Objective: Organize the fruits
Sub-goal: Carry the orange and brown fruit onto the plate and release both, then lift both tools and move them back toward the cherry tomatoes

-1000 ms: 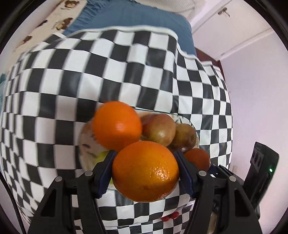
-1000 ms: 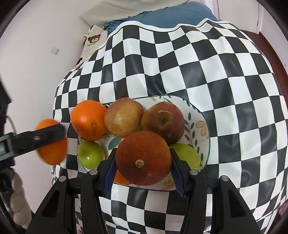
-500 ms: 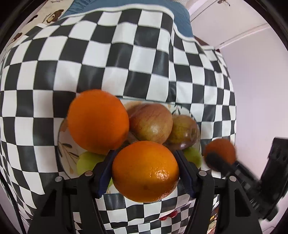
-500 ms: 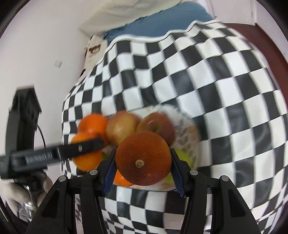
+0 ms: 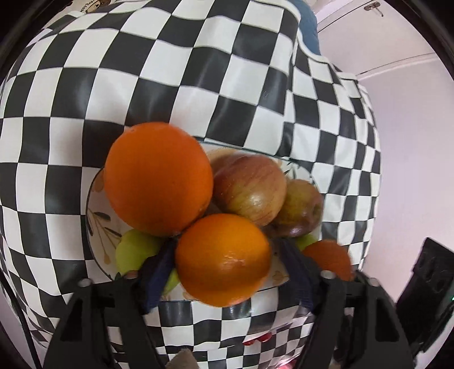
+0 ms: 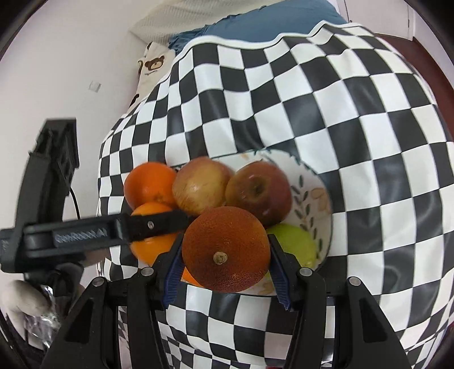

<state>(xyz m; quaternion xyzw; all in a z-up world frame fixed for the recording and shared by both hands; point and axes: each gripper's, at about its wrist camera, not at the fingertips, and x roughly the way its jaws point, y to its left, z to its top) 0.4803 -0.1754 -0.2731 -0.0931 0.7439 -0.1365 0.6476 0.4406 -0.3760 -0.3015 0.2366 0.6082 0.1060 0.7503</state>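
Observation:
My left gripper (image 5: 224, 272) is shut on a bright orange (image 5: 222, 259) and holds it over the near rim of a leaf-patterned bowl (image 5: 95, 210). The bowl holds another orange (image 5: 157, 178), two red-yellow apples (image 5: 249, 188) and green fruit (image 5: 134, 252). My right gripper (image 6: 225, 272) is shut on a dark brown-red orange (image 6: 225, 251), at the bowl's (image 6: 317, 187) near edge. The left gripper also shows in the right wrist view (image 6: 159, 224), reaching in from the left with its orange (image 6: 147, 241).
The bowl stands on a black-and-white checkered tablecloth (image 6: 340, 113) near its front edge. A blue cushion (image 6: 255, 22) and a bear-print cloth (image 6: 153, 65) lie behind the table. White walls stand on both sides.
My left gripper has moved forward with its orange, over the bowl's rim. The bowl and fruit look closer in both views. Both fruits remain gripped.

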